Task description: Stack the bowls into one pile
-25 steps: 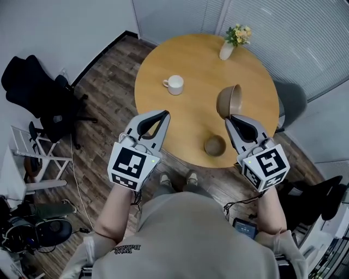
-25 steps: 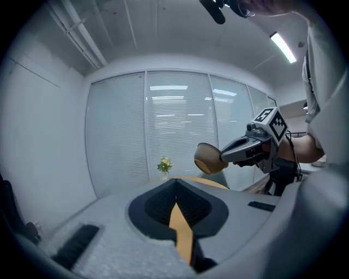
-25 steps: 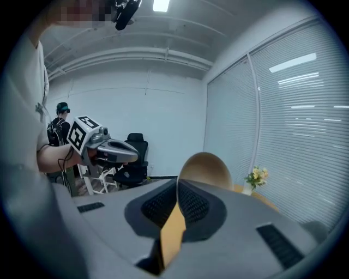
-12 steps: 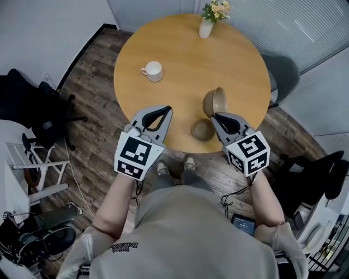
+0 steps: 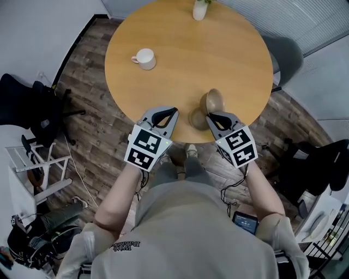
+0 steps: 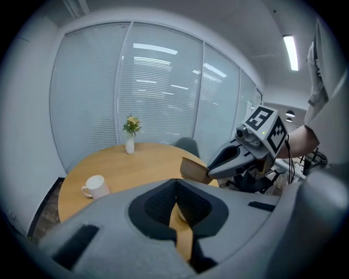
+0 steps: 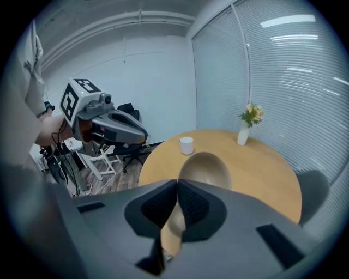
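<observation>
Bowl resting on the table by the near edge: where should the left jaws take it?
Probably its left rim, one jaw inside, one outside, coming from the left. The resting bowl seems to sit mouth-up, and the right gripper holds the tilted bowl over its right side.

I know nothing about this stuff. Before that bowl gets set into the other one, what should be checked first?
1. Grip secure: the right gripper is shut on the rim of the held bowl: ok.
2. Held bowl level for nesting: it is tipped on its side: not ok.
3. Table bowl lined up beneath it: partly hidden in the head view: cannot tell.
4. Left gripper out of the way: shut, empty, beside the bowls: ok.
5. Mug and vase clear of the spot: both far across the table: ok.
</observation>
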Action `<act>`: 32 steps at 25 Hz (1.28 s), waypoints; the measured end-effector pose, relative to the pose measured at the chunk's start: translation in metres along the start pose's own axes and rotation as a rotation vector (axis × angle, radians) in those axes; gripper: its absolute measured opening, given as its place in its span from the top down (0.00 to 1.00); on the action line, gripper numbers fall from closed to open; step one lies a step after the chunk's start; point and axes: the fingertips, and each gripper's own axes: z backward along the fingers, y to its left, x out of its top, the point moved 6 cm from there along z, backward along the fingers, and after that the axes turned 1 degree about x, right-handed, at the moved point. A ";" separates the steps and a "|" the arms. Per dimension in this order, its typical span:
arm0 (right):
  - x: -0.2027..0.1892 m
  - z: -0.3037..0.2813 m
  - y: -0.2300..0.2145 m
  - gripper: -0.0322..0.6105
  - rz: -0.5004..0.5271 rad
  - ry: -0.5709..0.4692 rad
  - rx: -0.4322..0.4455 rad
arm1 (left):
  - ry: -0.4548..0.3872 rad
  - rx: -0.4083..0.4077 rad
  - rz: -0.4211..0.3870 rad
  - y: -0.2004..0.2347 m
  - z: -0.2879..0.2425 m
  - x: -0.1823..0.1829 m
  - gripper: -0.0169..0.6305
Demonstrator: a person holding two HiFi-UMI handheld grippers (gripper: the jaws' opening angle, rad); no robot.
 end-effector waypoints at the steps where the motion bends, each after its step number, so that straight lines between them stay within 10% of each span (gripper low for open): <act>1: -0.007 -0.004 -0.001 0.90 -0.004 0.016 0.002 | 0.007 -0.009 0.002 -0.002 -0.004 -0.003 0.94; 32: -0.113 -0.100 0.031 0.90 0.179 0.339 0.136 | 0.288 -0.103 0.101 -0.020 -0.065 -0.122 0.94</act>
